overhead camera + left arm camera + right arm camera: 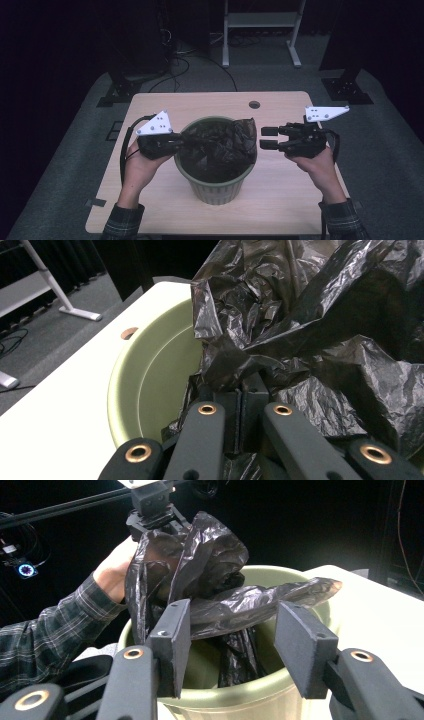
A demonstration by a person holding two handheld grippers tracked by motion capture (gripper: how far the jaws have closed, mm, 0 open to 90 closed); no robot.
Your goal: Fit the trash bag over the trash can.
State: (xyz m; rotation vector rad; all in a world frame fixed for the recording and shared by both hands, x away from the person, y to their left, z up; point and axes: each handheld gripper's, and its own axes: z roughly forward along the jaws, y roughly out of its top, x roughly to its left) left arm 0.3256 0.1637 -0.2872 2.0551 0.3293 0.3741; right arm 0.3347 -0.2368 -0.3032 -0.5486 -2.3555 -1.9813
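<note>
high view shows our left gripper (176, 142) clamped on the black bin bag (220, 142) in the green bin (216, 187); right gripper (266, 138), jaws apart, should grab the far edge squarely, then spread gently.

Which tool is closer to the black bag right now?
Left. The left tool is shut on the black bag at the bin's left rim; the right tool stands open, just off its right edge.
</note>
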